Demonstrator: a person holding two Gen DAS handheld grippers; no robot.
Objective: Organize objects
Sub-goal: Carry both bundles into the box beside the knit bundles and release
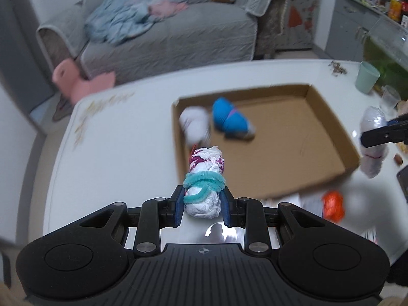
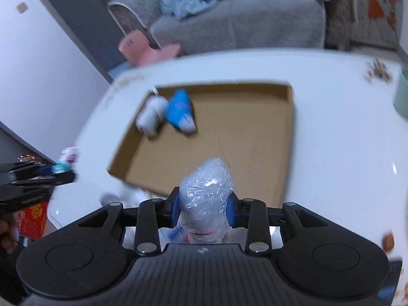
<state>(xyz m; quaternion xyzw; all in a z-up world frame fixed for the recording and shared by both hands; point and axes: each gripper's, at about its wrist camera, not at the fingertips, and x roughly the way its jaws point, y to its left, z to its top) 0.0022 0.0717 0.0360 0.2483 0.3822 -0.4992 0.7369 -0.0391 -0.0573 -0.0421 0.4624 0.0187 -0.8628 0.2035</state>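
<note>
Two claws each carry a bundle above the glossy white table (image 1: 114, 153). The left claw (image 1: 202, 207) is clamped on a crumpled white-and-magenta bag roll bound with a fuzzy teal pipe cleaner (image 1: 205, 178), its blue pads pressing both sides of the roll's lower end, which hangs over the near left corner of the shallow brown cardboard tray (image 1: 329, 137). The right claw (image 2: 204, 210) is clamped on a rolled clear plastic bag (image 2: 206, 191) held just short of the tray's near edge; a thin red band shows at the roll's base, partly hidden behind the claw's body. Inside the tray, at its far left corner, a white rolled bundle (image 1: 195, 125) and a blue rolled bundle with a pink band (image 1: 230, 119) lie touching; motion blur smears both, so their material is hard to make out. Below the tray's near wall, blurred white scraps and an orange-red lump (image 1: 332, 204) lie on the table, too soft to identify. A pale green cup (image 1: 367, 76) stands by the table's far right corner, and a grey sofa (image 1: 178, 33) with a heaped light-blue cloth (image 1: 127, 17) fills the background.
</note>
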